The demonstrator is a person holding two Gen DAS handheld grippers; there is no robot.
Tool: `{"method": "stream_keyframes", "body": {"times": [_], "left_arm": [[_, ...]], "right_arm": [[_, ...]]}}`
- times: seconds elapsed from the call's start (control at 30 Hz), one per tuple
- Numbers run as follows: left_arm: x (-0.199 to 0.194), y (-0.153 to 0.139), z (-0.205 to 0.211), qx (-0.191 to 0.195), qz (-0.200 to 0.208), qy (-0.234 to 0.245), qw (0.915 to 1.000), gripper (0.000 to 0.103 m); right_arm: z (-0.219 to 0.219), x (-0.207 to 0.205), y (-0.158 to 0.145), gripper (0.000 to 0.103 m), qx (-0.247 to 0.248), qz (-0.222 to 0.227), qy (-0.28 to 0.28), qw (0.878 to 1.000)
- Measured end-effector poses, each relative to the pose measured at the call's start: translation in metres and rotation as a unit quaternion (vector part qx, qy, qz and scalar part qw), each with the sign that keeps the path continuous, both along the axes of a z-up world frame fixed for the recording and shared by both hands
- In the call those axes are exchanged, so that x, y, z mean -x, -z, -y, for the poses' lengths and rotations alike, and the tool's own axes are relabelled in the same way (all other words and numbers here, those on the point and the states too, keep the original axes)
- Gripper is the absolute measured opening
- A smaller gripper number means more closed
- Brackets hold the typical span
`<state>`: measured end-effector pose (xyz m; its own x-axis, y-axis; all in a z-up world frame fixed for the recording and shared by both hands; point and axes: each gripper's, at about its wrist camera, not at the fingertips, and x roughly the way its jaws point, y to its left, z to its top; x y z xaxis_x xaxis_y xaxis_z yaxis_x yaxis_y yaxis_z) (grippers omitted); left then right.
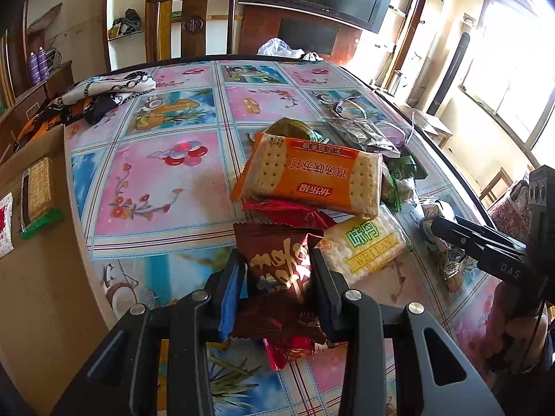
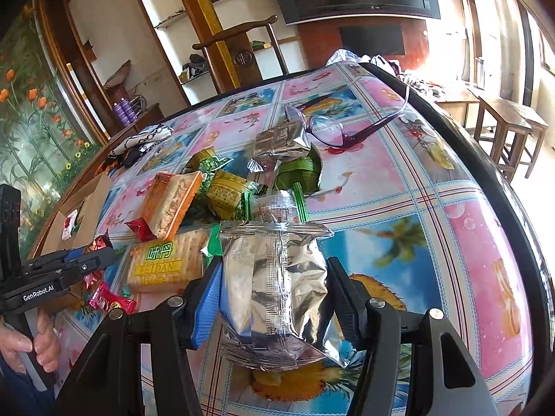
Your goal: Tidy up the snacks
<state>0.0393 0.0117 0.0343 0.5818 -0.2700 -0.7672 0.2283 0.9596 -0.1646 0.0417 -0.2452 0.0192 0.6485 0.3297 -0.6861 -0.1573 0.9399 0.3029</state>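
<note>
A pile of snack packets lies on the patterned table (image 1: 156, 187). My left gripper (image 1: 277, 260) is shut on a dark red snack packet (image 1: 281, 263) at the near edge of the pile. My right gripper (image 2: 274, 270) is shut on a silver foil snack bag (image 2: 277, 284). An orange cracker pack (image 1: 312, 176) tops the pile, with a yellow WEIDAN cracker pack (image 1: 367, 246) to its right. In the right wrist view the WEIDAN pack (image 2: 166, 263) lies left of the silver bag, and the left gripper (image 2: 100, 260) shows at far left.
A cardboard box (image 1: 38, 228) with a cracker pack (image 1: 38, 190) inside stands at the table's left edge. Purple glasses (image 2: 333, 128) lie beyond the pile. A patterned cloth (image 1: 104, 93) lies at the far left. A wooden chair (image 1: 194, 24) stands behind the table.
</note>
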Motion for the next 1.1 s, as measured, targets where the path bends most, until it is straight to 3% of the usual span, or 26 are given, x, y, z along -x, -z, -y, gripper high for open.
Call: {"method": "stream_keyframes", "body": {"times": [1.1], "left_arm": [[0.0008,0.0041,0.0085,-0.003,-0.005,0.011,0.9999,0.036]], "right_arm": [[-0.0026,-0.0003,0.0019,0.062,0.001,0.002,-0.003,1.000]]}}
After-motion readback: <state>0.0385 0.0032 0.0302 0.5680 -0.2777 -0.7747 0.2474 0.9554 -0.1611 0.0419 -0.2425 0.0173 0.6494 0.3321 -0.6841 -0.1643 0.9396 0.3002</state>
